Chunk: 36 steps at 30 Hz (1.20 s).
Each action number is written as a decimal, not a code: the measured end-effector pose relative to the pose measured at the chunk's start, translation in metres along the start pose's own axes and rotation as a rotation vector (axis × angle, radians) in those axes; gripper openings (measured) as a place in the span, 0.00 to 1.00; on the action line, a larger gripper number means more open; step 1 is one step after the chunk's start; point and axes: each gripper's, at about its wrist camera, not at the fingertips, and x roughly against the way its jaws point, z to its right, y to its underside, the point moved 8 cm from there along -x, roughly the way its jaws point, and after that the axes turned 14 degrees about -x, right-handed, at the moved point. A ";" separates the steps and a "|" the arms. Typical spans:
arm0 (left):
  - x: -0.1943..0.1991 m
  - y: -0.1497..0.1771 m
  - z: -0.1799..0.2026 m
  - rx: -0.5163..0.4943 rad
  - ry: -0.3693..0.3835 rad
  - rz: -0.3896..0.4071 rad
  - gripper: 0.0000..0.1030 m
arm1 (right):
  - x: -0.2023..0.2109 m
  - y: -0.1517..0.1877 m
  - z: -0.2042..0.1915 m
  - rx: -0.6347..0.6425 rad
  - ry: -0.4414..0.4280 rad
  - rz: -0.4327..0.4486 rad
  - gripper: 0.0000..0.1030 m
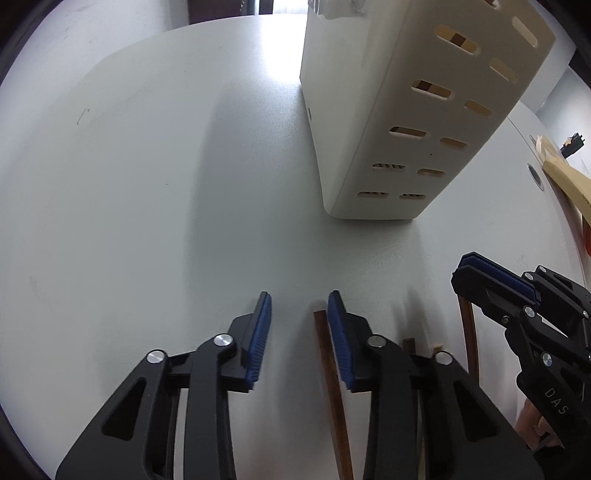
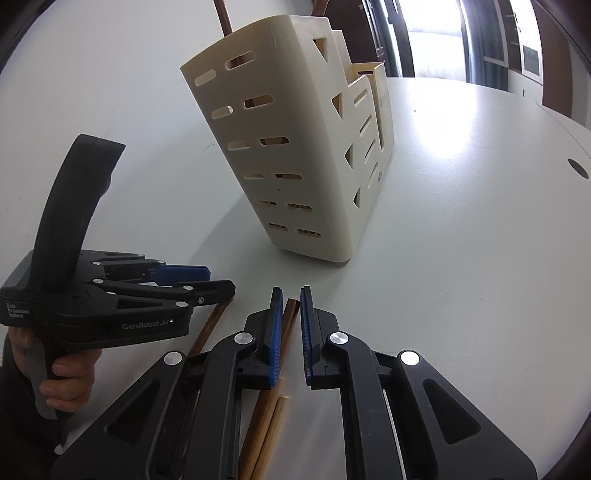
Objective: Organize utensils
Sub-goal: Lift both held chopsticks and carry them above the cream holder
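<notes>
A cream slotted utensil holder [image 1: 369, 129] [image 2: 295, 166] stands on the white table [image 1: 147, 184], with brown sticks [image 2: 223, 18] poking out of its top. My left gripper [image 1: 300, 310] [image 2: 218, 282] is open just above the table, nothing between its pads. One dark brown chopstick [image 1: 327, 354] [image 2: 210, 325] lies along the outside of its right finger. My right gripper [image 2: 291, 314] [image 1: 476, 269] is shut on another brown chopstick [image 2: 290, 314] [image 1: 467, 332], whose tip shows between the pads. A paler chopstick [image 2: 275, 421] lies beneath it.
A pale wooden utensil [image 1: 565, 181] lies near the table's right edge, next to a round cable hole [image 1: 535, 177] [image 2: 578, 168]. A hand [image 2: 66, 380] holds the left gripper's handle. Bare tabletop stretches left of the holder. Windows are at the back.
</notes>
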 end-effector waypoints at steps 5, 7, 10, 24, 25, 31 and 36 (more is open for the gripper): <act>0.002 0.006 0.003 0.028 0.039 -0.001 0.06 | 0.018 -0.007 -0.002 -0.015 -0.041 0.019 0.10; 0.004 0.007 0.002 0.041 0.058 0.002 0.06 | 0.028 -0.011 -0.006 -0.018 -0.070 0.030 0.10; 0.013 0.004 0.001 0.049 0.086 0.024 0.06 | 0.047 -0.018 -0.012 -0.012 -0.133 0.062 0.09; 0.109 0.002 0.007 0.032 0.156 0.207 0.06 | 0.120 -0.040 -0.036 -0.028 -0.331 0.190 0.08; 0.113 0.002 0.009 0.030 0.156 0.214 0.06 | 0.119 -0.039 -0.038 -0.028 -0.339 0.197 0.08; 0.135 0.004 0.016 0.014 0.159 0.254 0.06 | 0.130 -0.043 -0.040 -0.041 -0.379 0.231 0.08; 0.158 0.003 0.017 -0.001 0.166 0.296 0.06 | 0.134 -0.048 -0.042 -0.039 -0.395 0.253 0.07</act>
